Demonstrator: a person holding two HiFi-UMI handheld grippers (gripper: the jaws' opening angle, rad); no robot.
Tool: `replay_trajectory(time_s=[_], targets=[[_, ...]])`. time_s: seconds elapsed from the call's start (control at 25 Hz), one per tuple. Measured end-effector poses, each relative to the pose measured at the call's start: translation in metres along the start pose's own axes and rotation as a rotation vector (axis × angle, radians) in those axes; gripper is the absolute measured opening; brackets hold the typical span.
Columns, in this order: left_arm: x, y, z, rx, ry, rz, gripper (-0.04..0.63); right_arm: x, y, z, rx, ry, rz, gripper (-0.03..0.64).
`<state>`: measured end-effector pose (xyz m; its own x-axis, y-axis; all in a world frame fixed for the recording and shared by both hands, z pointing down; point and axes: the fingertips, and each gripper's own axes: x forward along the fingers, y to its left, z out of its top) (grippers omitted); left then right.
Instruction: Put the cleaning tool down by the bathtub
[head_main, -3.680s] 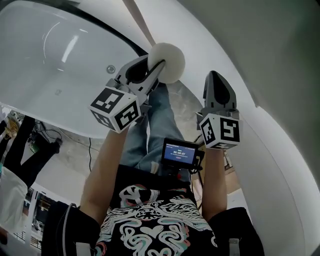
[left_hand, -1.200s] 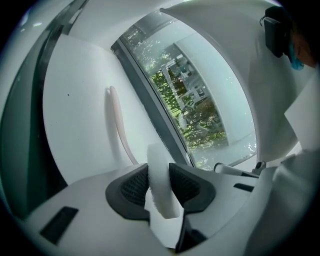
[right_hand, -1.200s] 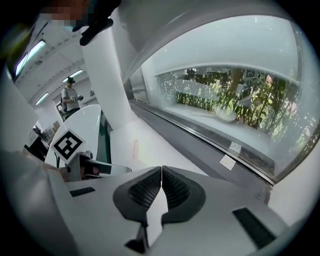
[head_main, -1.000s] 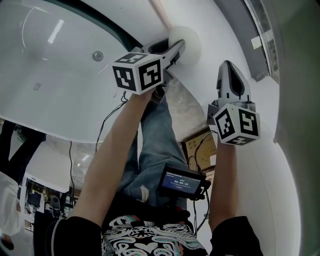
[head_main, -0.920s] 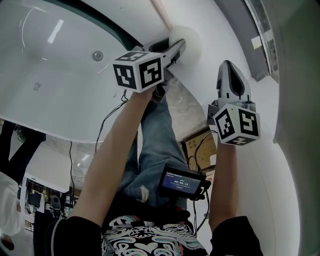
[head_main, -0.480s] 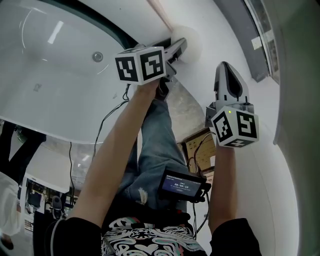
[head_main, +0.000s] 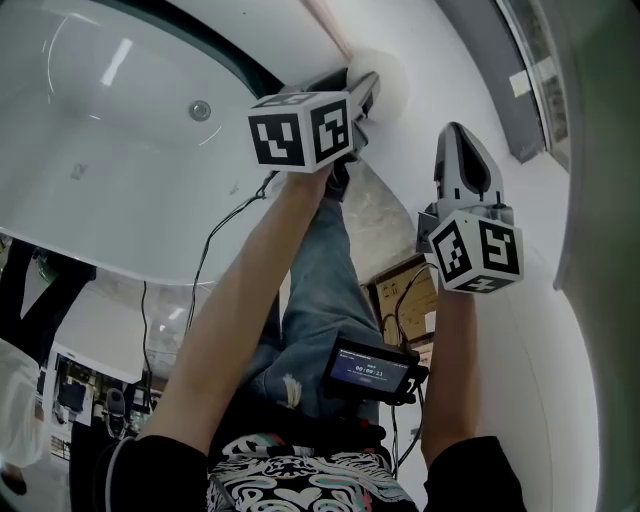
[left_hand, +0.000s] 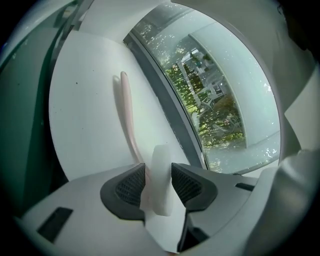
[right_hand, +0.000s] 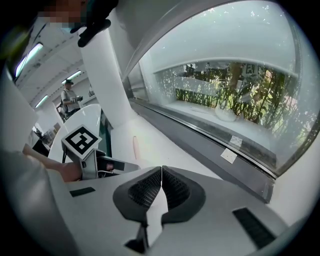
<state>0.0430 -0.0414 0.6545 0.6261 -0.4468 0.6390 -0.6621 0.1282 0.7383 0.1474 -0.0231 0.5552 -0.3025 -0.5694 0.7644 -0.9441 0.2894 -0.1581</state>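
Observation:
The cleaning tool has a white round pad and a pale pink handle that lies along the white ledge beside the bathtub. My left gripper has just been opening its jaws. The white pad stands between them with a thin gap on the right side, so the pads no longer squeeze it. In the head view the left gripper reaches onto the ledge at the pad. My right gripper hovers to the right, jaws shut and empty.
A large curved window with a dark sill strip runs behind the ledge. The tub's round fitting is at the left. A small screen hangs at the person's waist, and a cable trails over the floor.
In the head view the left gripper has shifted slightly right and up along the ledge, and its marker cube has turned a little. The right gripper has stayed put.

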Motion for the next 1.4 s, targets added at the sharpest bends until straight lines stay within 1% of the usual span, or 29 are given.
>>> replay_trajectory(time_s=[0.12, 0.32, 0.52, 0.6, 0.84, 0.96, 1.04, 1.08, 1.12, 1.16, 1.2, 1.4], targets=[[-0.003, -0.002, 0.000, -0.008, -0.004, 0.003, 0.155, 0.000, -0.001, 0.001, 0.002, -0.004, -0.002, 0.028], [-0.007, 0.000, -0.002, 0.003, -0.006, 0.023, 0.167, 0.001, 0.000, 0.004, -0.002, -0.012, 0.004, 0.028], [-0.017, -0.009, 0.001, -0.012, -0.016, -0.013, 0.167, 0.002, 0.004, 0.006, -0.013, -0.016, 0.006, 0.028], [-0.024, -0.011, 0.002, -0.003, -0.021, -0.020, 0.167, 0.000, 0.009, 0.008, -0.018, -0.022, 0.003, 0.026], [-0.035, -0.017, 0.015, 0.025, -0.048, 0.006, 0.167, -0.002, 0.006, 0.016, -0.011, -0.046, 0.015, 0.028], [-0.042, -0.028, 0.021, 0.037, -0.055, -0.023, 0.167, -0.004, 0.005, 0.022, -0.015, -0.054, 0.013, 0.028], [-0.051, -0.035, 0.028, 0.052, -0.079, -0.040, 0.166, -0.006, 0.009, 0.029, -0.022, -0.071, 0.013, 0.028], [-0.058, -0.037, 0.033, 0.064, -0.096, -0.045, 0.156, -0.008, 0.013, 0.033, -0.026, -0.080, 0.012, 0.028], [-0.065, -0.038, 0.039, 0.076, -0.114, -0.047, 0.131, -0.011, 0.018, 0.037, -0.030, -0.089, 0.010, 0.028], [-0.073, -0.038, 0.044, 0.087, -0.133, -0.049, 0.077, -0.014, 0.024, 0.041, -0.033, -0.095, 0.007, 0.028], [-0.081, -0.038, 0.049, 0.096, -0.147, -0.052, 0.040, -0.018, 0.030, 0.045, -0.036, -0.100, 0.003, 0.028], [-0.110, -0.037, 0.063, 0.131, -0.164, -0.065, 0.020, -0.034, 0.048, 0.058, -0.036, -0.118, -0.010, 0.028]])
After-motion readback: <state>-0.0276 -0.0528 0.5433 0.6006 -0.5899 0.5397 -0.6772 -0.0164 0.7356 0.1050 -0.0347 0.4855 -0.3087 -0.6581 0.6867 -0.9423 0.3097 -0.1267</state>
